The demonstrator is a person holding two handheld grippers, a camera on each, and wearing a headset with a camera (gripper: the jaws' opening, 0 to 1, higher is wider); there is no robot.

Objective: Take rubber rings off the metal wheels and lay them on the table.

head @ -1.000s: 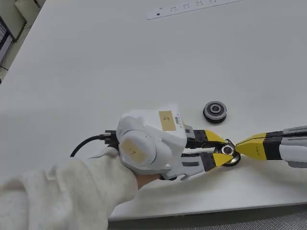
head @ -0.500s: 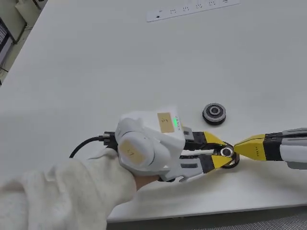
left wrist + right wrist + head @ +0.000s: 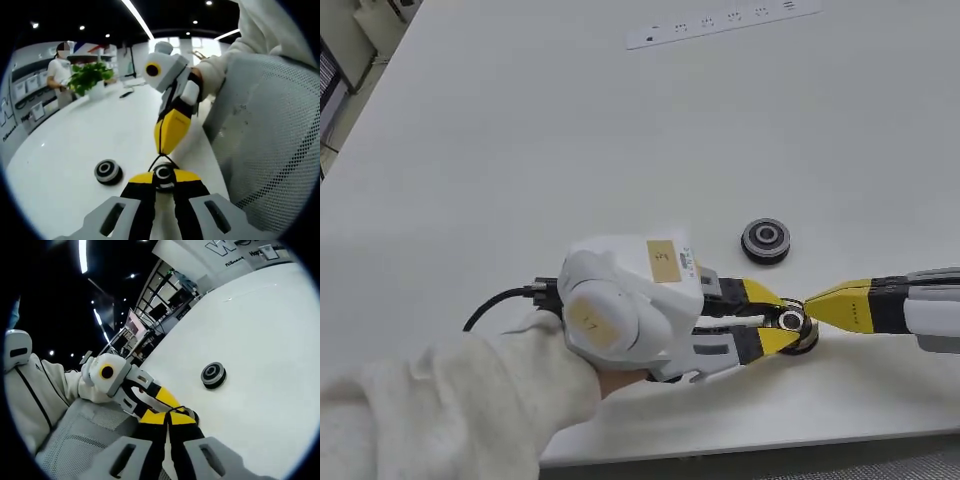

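My left gripper [image 3: 782,321] lies low over the white table [image 3: 570,150] near its front edge, shut on a small metal wheel [image 3: 800,332]. From the right, my right gripper [image 3: 810,306] meets it tip to tip. In the left gripper view the wheel [image 3: 164,173] sits between my own yellow jaws, and a thin black rubber ring [image 3: 159,160] stretches up from it into the shut right gripper [image 3: 161,151]. A second wheel [image 3: 766,241], still wearing its black ring, lies flat just beyond the grippers and also appears in the right gripper view [image 3: 213,375].
A white power strip [image 3: 720,20] lies at the table's far edge. The front edge runs just below the grippers. In the left gripper view a person [image 3: 59,75] stands behind a potted plant [image 3: 90,80] at the far end.
The head camera has drifted slightly. Both grippers stay locked together at the wheel, with no clear move of their own.
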